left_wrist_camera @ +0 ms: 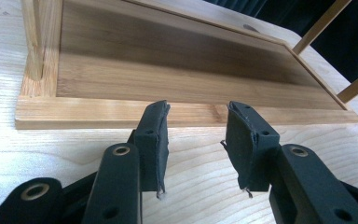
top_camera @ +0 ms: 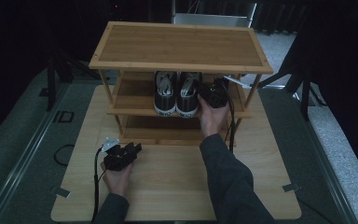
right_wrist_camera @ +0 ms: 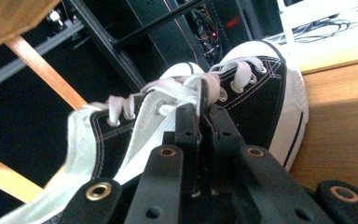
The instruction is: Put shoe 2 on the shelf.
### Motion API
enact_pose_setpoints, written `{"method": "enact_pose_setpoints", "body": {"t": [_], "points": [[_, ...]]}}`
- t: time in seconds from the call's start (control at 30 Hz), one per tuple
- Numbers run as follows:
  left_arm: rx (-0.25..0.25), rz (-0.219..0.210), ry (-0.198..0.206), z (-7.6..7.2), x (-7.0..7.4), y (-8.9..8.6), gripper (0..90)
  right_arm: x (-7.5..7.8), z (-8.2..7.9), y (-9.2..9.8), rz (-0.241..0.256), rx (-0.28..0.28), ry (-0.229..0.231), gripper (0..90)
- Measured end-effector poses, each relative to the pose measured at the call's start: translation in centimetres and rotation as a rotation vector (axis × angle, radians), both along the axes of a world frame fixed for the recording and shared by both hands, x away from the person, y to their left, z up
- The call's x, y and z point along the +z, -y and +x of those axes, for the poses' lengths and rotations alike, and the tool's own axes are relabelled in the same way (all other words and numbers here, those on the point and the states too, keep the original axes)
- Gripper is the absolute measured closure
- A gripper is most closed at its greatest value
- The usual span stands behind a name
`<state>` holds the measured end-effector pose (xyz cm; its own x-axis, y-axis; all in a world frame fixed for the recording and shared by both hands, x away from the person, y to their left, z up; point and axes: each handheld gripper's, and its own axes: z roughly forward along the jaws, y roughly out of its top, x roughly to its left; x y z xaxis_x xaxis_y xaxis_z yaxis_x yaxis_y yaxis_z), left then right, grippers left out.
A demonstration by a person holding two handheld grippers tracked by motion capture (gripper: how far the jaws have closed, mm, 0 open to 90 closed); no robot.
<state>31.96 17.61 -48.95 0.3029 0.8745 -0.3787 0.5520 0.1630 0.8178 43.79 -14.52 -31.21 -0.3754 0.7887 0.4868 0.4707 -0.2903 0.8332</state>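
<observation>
High view has the right gripper (top_camera: 213, 94) on the rack's (top_camera: 182, 46) middle shelf, jaws pinched tight on the right sneaker's (top_camera: 188, 95) side wall — beside its twin (top_camera: 165, 95) — while the left gripper (top_camera: 121, 155) rests jaws apart before the rack's bottom shelf.

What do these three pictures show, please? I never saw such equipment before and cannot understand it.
A person sits at a wooden table and holds a hand-operated gripper in each hand; there is no robot arm. The high view looks down from above. The other two come from cameras riding on the grippers.

On the table stands a bamboo rack with two black sneakers on its middle shelf.

The right gripper is at the shoes. Its fingers are closed on the edge of the right shoe, near the laces.

The left gripper is open and holds nothing. It rests on the table before the rack's bottom shelf.
</observation>
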Motion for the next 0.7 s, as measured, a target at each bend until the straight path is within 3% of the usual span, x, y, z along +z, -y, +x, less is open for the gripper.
{"method": "enact_pose_setpoints", "body": {"t": [0.03,0.07,0.1,0.13,0.17,0.33,0.43,0.7], "points": [[0.0,0.0,-0.001,0.0,0.0,0.0,59.2,0.3,-0.2,0.0,0.018,0.027,-0.041,81.5],[0.0,0.002,-0.001,0.0,0.0,0.0,59.2,0.3,-0.2,0.0,0.018,0.027,-0.041,81.5],[-0.001,0.001,0.0,0.0,0.0,0.1,59.2,0.2,-0.1,0.3,-0.018,0.043,-0.005,79.9],[-0.001,0.001,0.0,0.0,0.0,0.1,59.2,0.5,-0.3,0.2,-0.003,0.056,-0.037,78.0],[0.001,0.001,0.001,0.0,0.0,0.1,59.2,0.5,0.0,0.6,-0.068,0.029,0.038,74.2],[0.001,0.002,0.0,0.0,0.0,0.0,59.2,1.0,-0.8,0.9,-0.108,0.017,0.05,71.6],[0.0,0.002,-0.002,0.0,0.0,0.1,59.2,1.2,-1.6,1.7,-0.131,0.047,0.057,70.2],[-0.002,0.009,-0.004,0.0,-0.1,0.2,59.2,1.1,-3.1,2.8,-0.106,0.065,0.095,69.4]]}}
